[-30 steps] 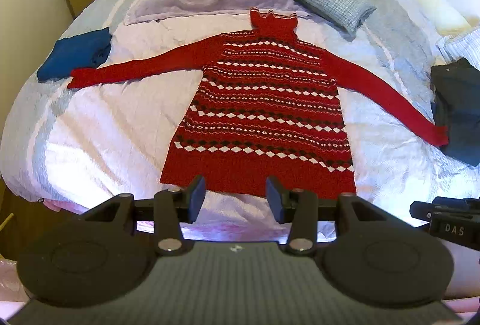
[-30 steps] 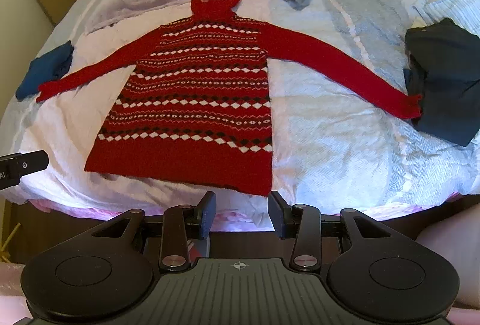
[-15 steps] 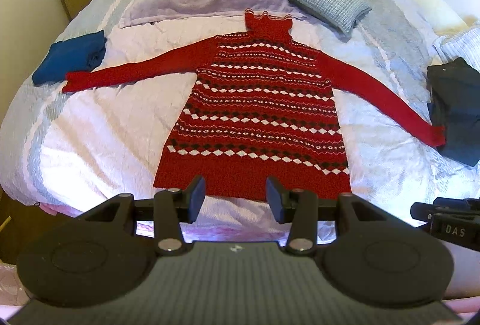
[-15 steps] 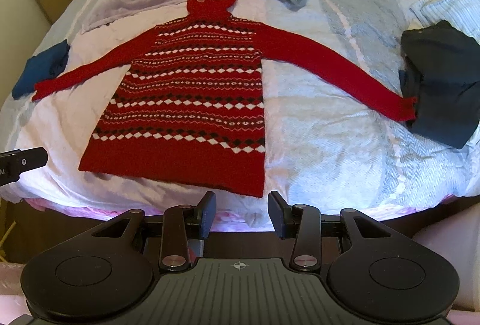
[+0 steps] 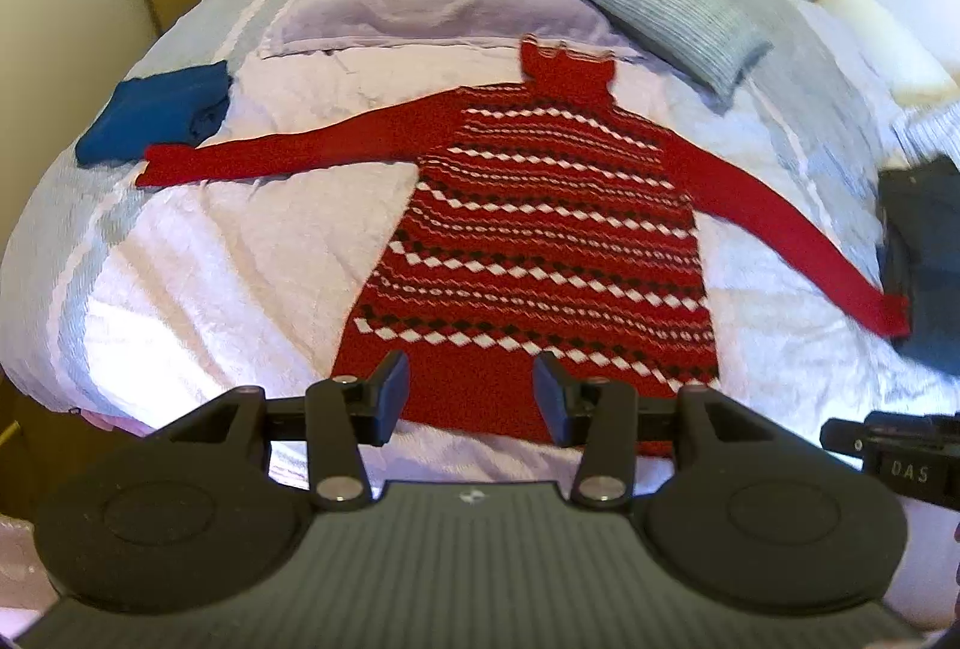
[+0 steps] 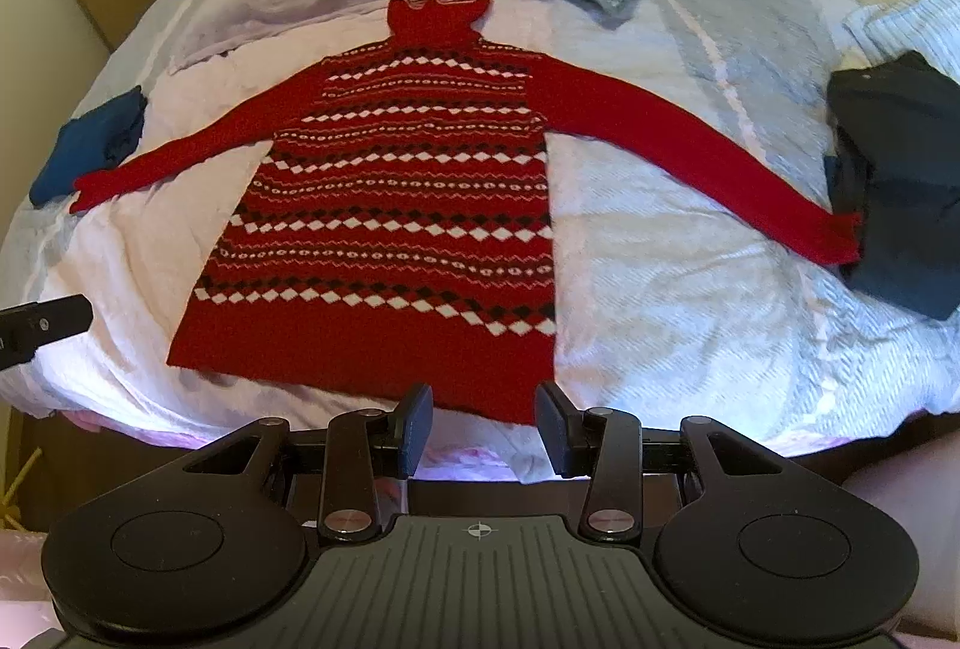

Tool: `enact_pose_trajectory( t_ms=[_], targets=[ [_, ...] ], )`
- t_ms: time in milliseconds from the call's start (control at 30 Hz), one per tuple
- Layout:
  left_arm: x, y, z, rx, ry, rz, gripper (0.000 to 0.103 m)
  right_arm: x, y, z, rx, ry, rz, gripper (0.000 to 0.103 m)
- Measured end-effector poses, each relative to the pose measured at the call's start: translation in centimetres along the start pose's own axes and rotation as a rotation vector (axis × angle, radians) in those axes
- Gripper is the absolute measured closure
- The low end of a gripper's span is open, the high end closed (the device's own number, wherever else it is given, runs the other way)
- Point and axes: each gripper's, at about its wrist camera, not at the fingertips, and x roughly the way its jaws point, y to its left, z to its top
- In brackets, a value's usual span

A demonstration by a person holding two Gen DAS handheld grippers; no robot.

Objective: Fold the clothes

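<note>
Only right wrist view: gap between right gripper [image 6: 483, 424] and sweater [image 6: 396, 205] hem.

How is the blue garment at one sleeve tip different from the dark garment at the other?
The blue garment is bright blue; the dark garment is near black. The blue garment lies by the tip of the red sweater's sleeve on the picture's left, while the dark garment lies at the right sleeve's tip. The blue garment looks smaller in these views than the dark garment. Both rest on the bed, and neither hand-held gripper touches them.
</note>
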Motion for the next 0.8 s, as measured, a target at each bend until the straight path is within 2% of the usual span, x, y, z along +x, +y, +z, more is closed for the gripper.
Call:
enact_pose_trajectory(
  t_ms=[233, 367, 600, 700, 800],
  targets=[
    [4.1, 3.0, 4.0, -0.027, 0.014, -0.001, 0.057, 3.3, 1.8, 4.2, 0.020, 0.022, -0.005, 0.061],
    [7.5, 4.7, 7.9, -0.030, 0.025, -0.015, 0.057, 5.7, 3.0, 7.9, 0.059, 0.033, -0.010, 0.061],
    [13.5, 9.4, 15.0, -0.059, 0.020, -0.037, 0.056, 9.5, 3.7, 14.5, 0.175, -0.007, -0.036, 0.061],
    [16.2, 11.9, 17.4, -0.099, 0.027, -0.048, 0.056, 11.2, 3.6, 16.5, 0.228, -0.002, -0.058, 0.061],
    [19.0, 15.5, 19.3, -0.189, 0.048, -0.069, 0.056, 12.9, 3.5, 18.2, 0.272, 0.017, -0.084, 0.061]
  ],
)
